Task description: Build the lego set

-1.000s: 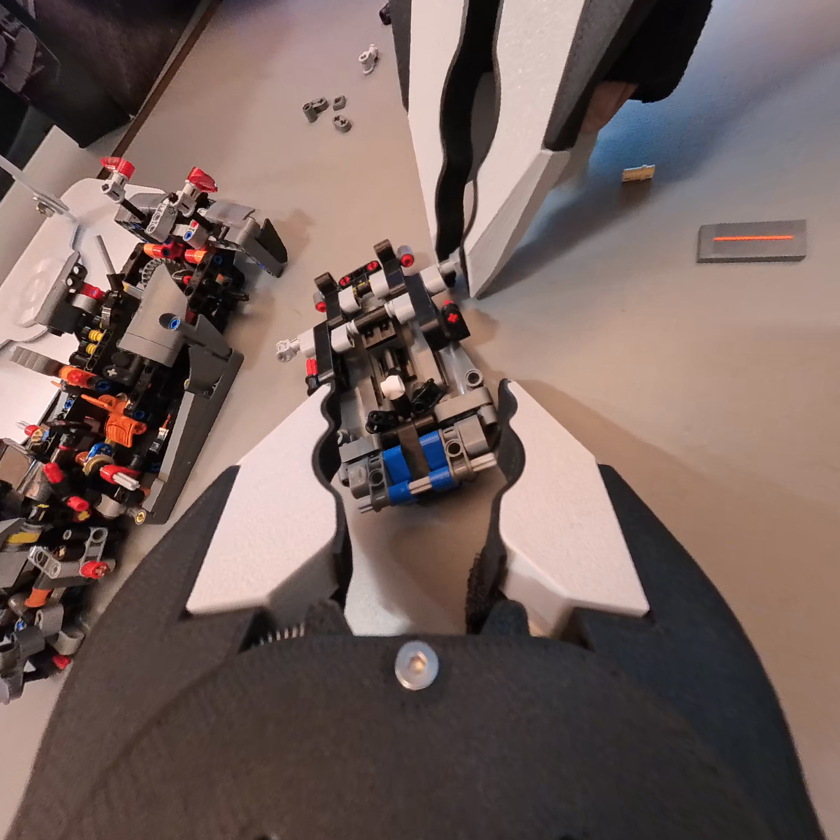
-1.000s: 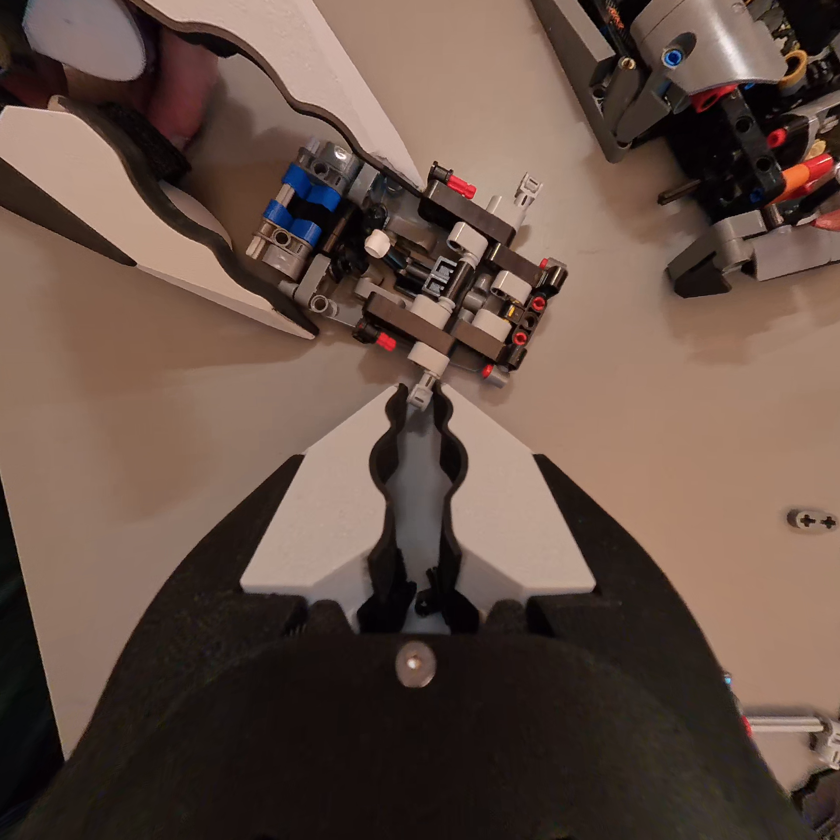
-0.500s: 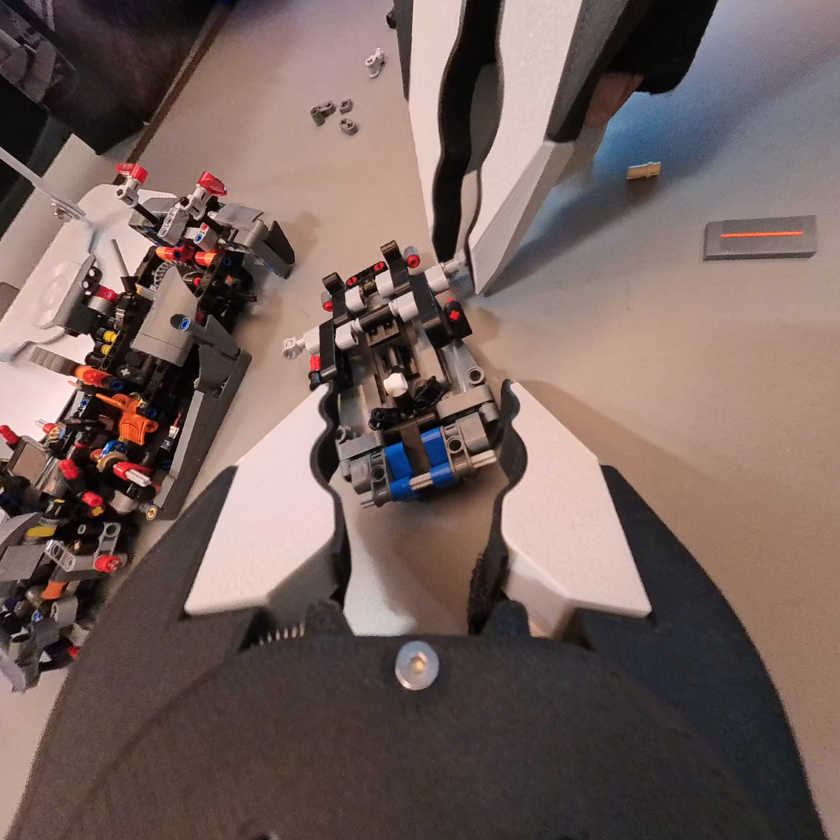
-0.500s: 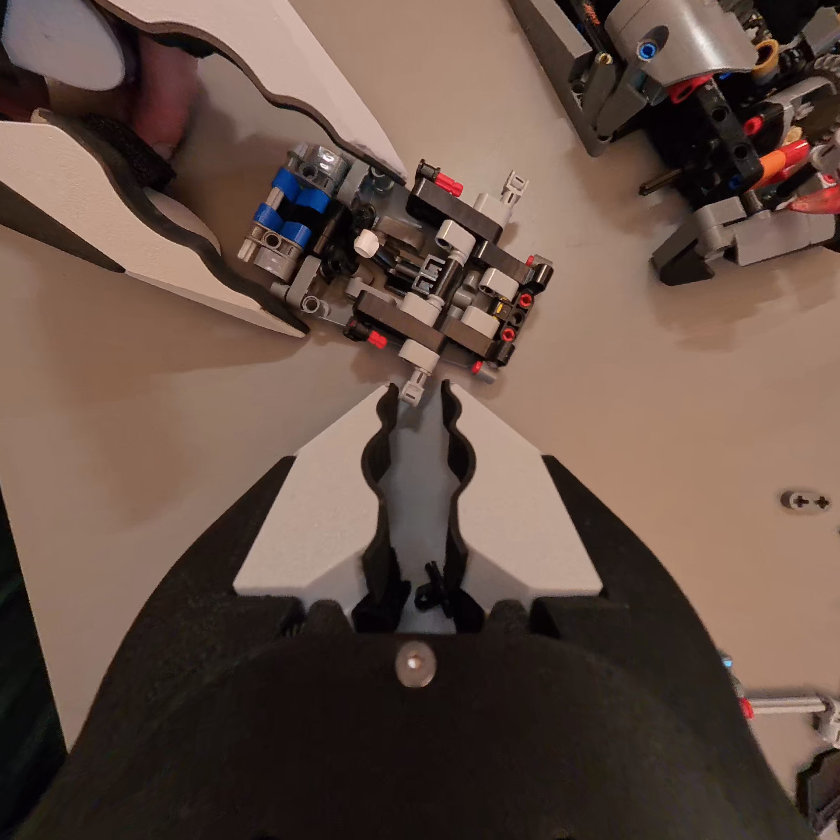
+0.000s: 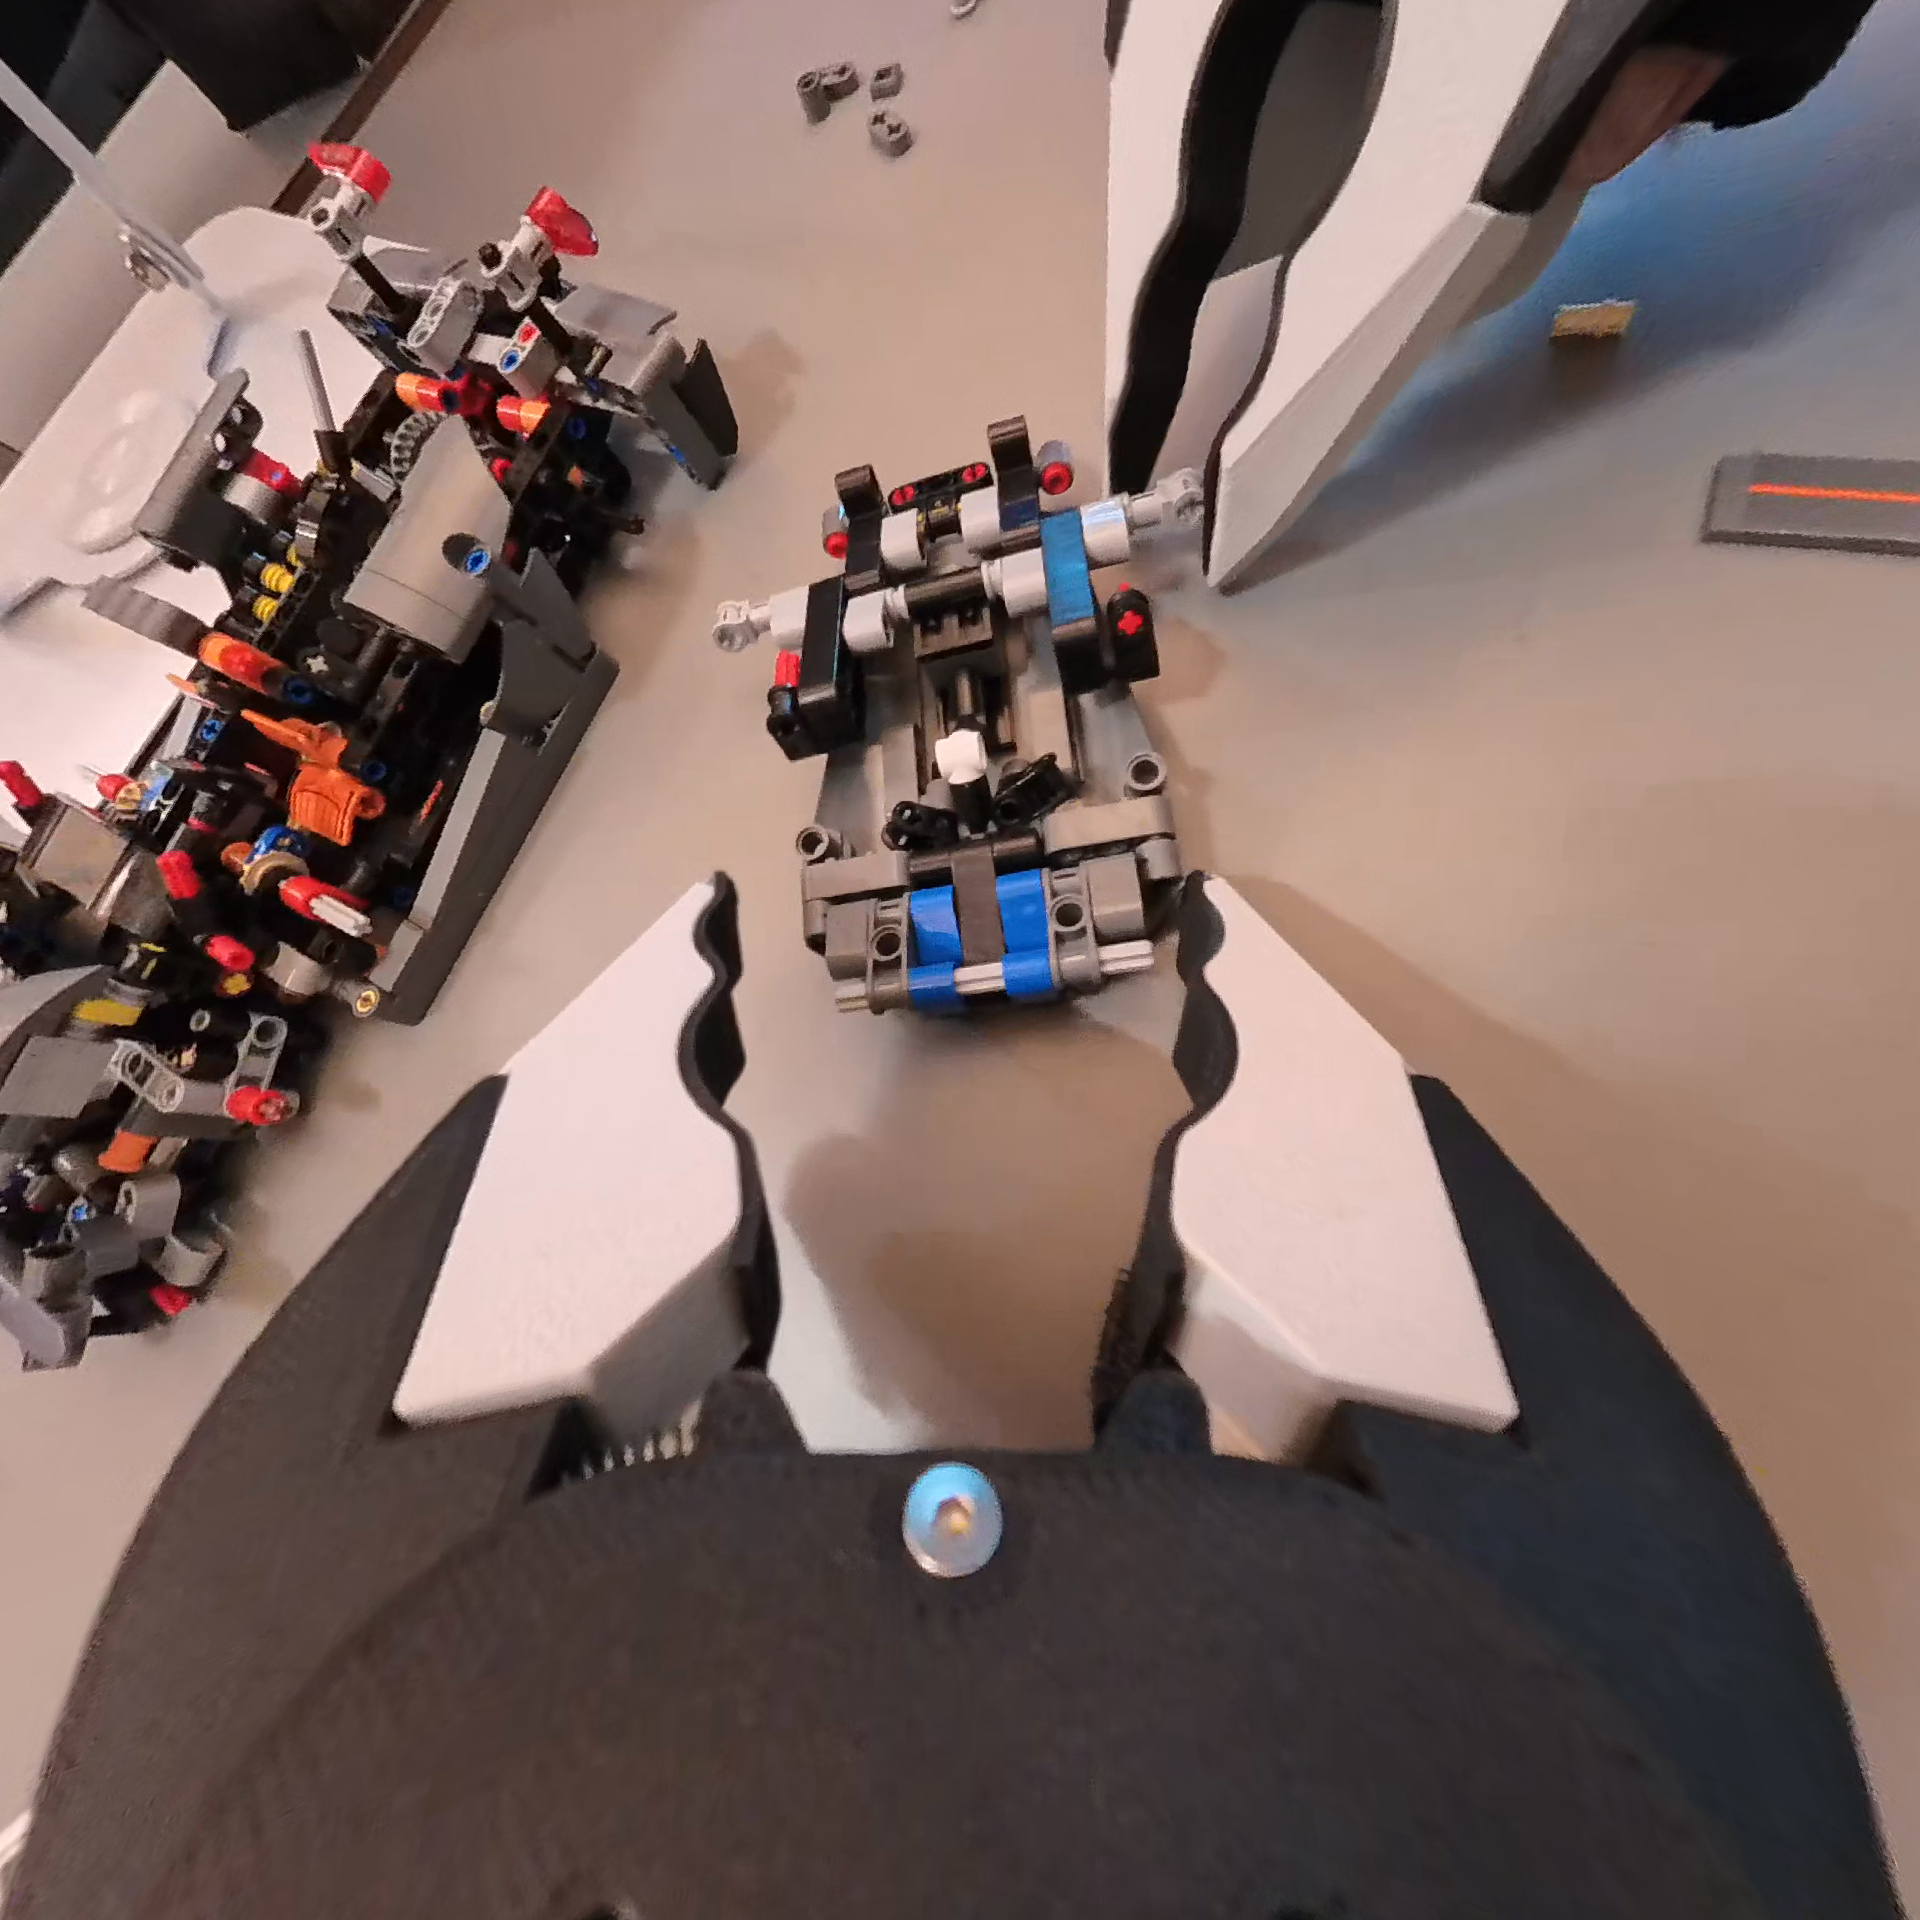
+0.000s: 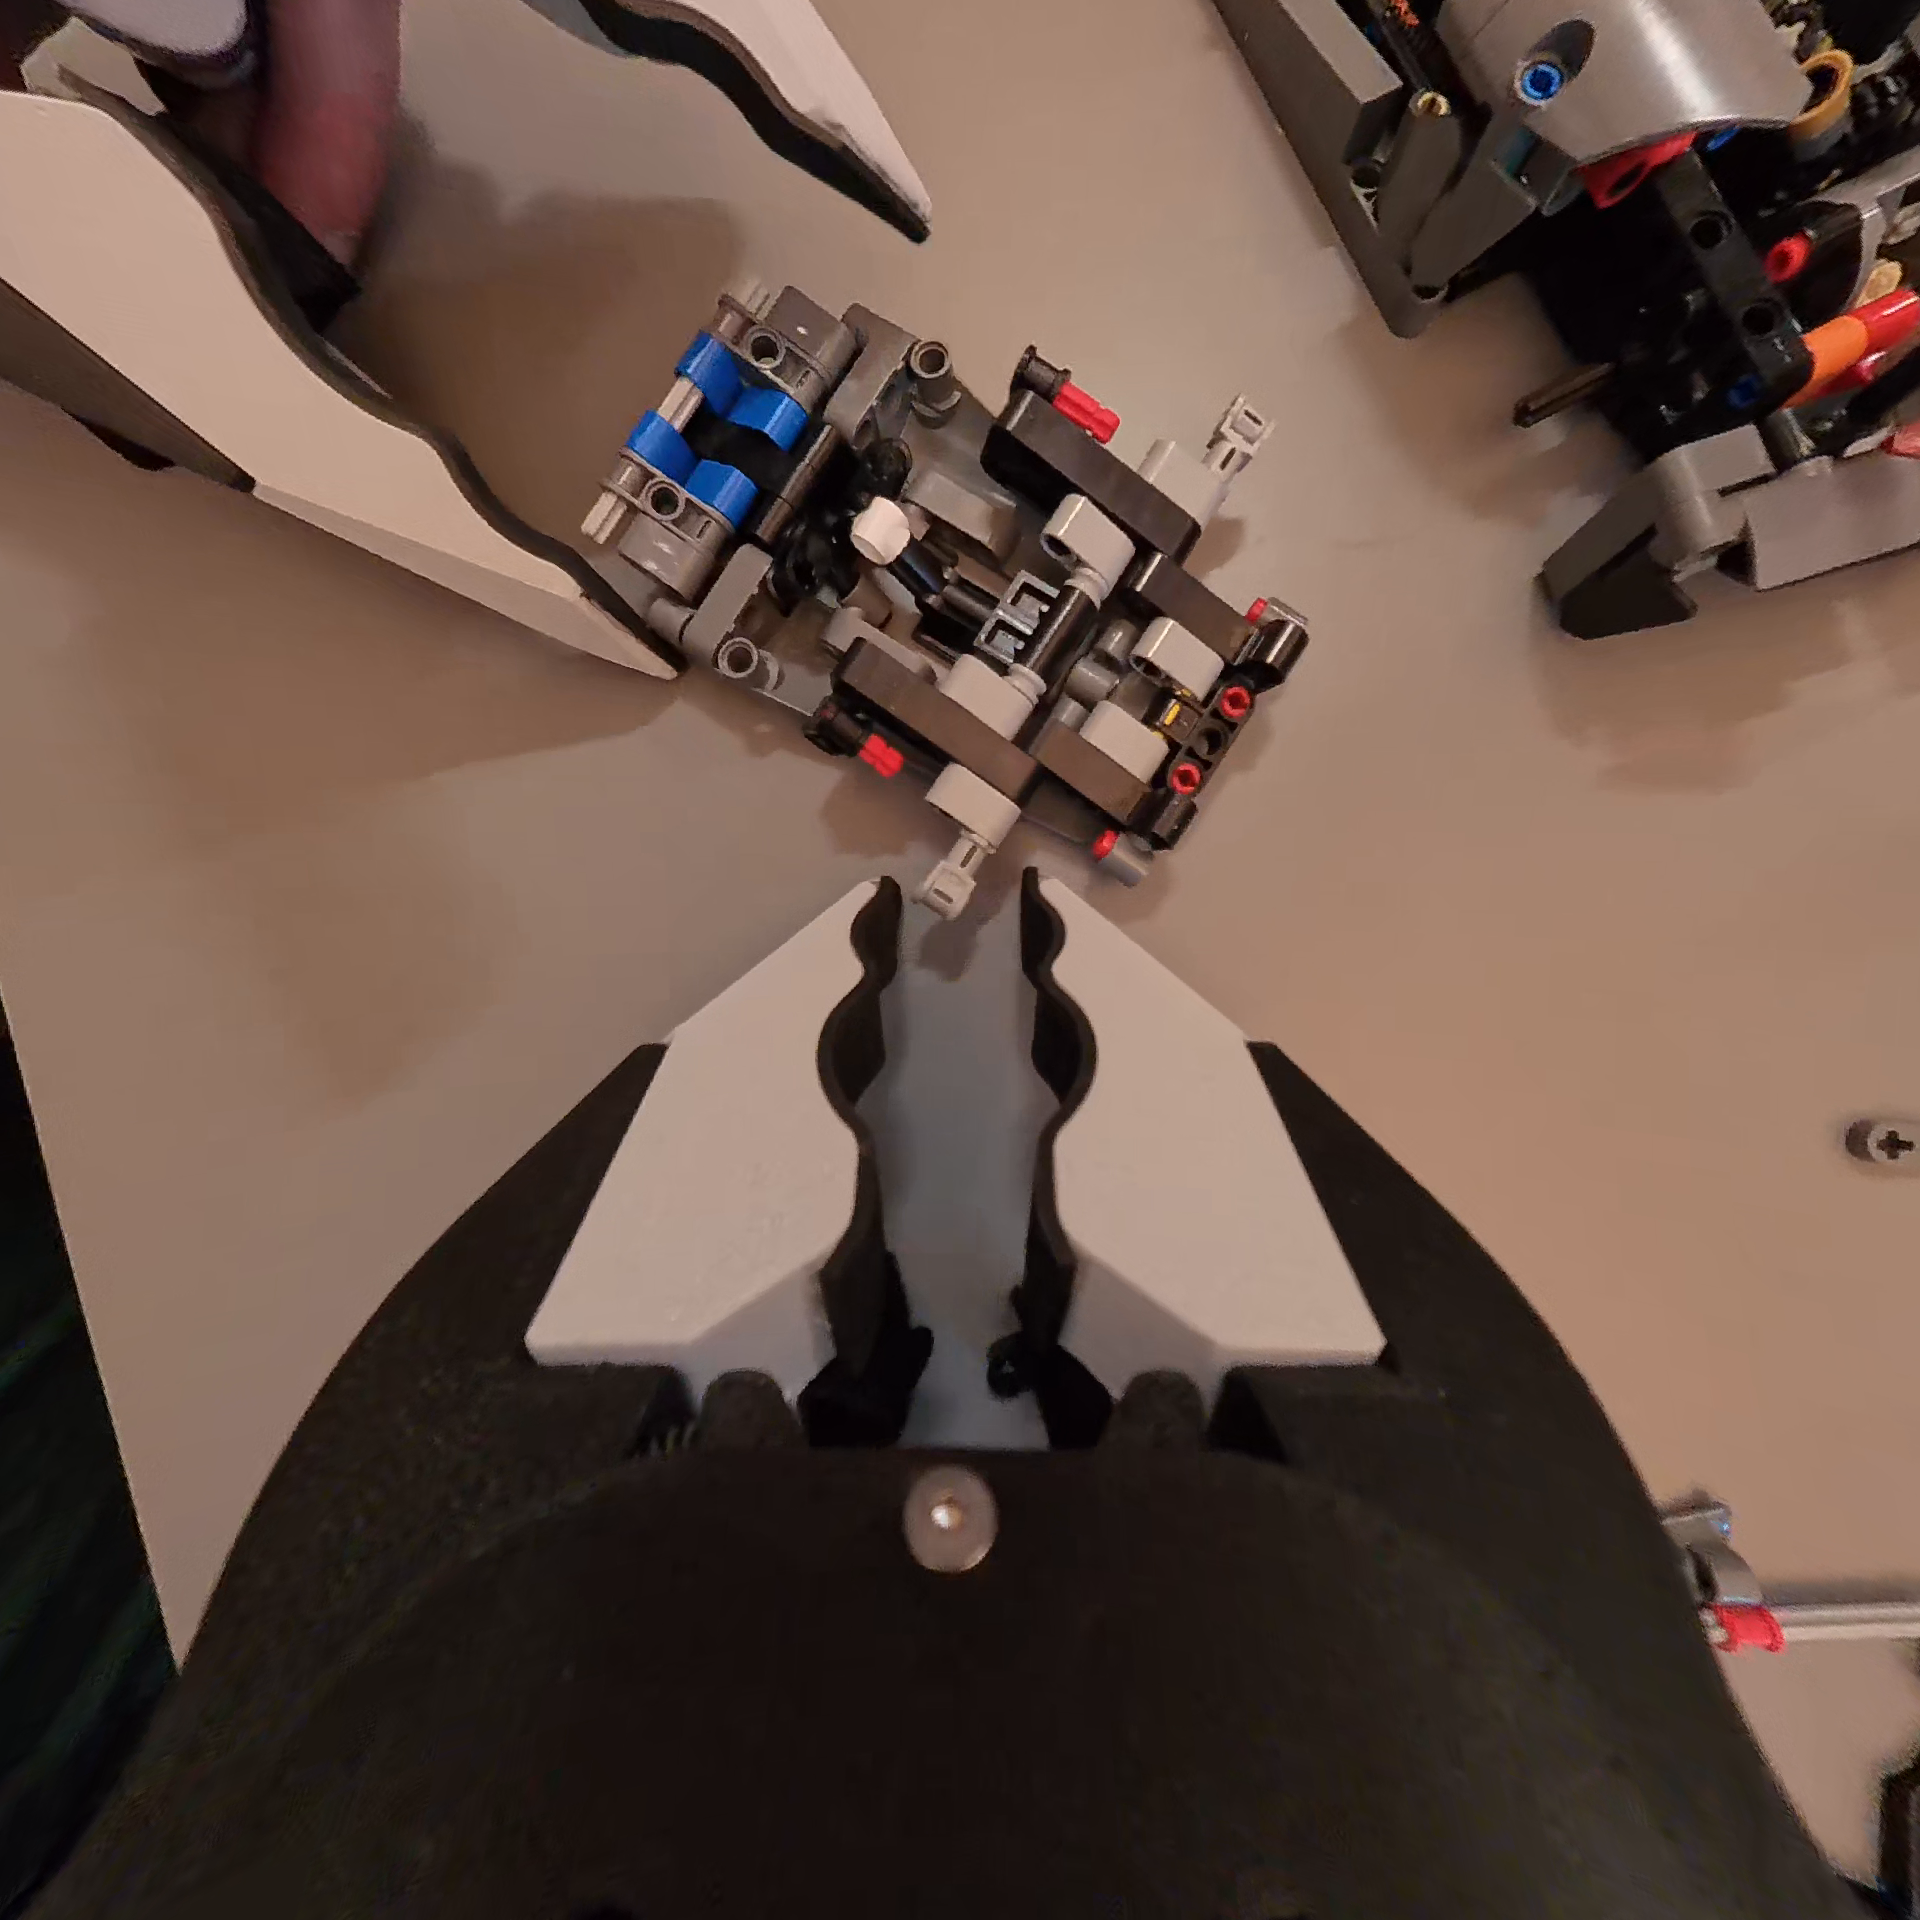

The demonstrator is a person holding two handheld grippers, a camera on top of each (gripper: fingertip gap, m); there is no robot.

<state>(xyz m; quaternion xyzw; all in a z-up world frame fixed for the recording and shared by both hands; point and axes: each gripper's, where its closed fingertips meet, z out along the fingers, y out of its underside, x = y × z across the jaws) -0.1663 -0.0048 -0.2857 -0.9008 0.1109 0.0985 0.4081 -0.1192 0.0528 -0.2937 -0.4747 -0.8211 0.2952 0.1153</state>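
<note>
A small Lego chassis point(image 5: 987, 727) with blue pieces at its near end lies flat on the grey table point(image 5: 1455, 935). My left gripper point(image 5: 958, 899) is open. Its tips stand either side of the blue end; the right fingertip point(image 5: 1195, 914) is close to the grey corner and the left one is apart. My right gripper point(image 6: 956, 891) is open a little, and the chassis's light grey side axle pin point(image 6: 951, 883) sits between its tips. The chassis point(image 6: 966, 582) lies diagonally in the right wrist view. The left gripper's lower finger point(image 6: 436, 499) ends at its grey corner there.
A large, partly built Lego model point(image 5: 364, 675) stands left of the chassis, partly on a white sheet point(image 5: 104, 436); it also shows in the right wrist view point(image 6: 1662, 208). Loose grey pieces point(image 5: 852, 94) lie far back. A dark tile with an orange line point(image 5: 1818, 499) lies right. An axle with a red end point(image 6: 1756, 1621) lies near right.
My left gripper has opened wider and drawn back, letting go of the chassis's blue end. My right gripper, shut on the side axle pin a second ago, has opened slightly.
</note>
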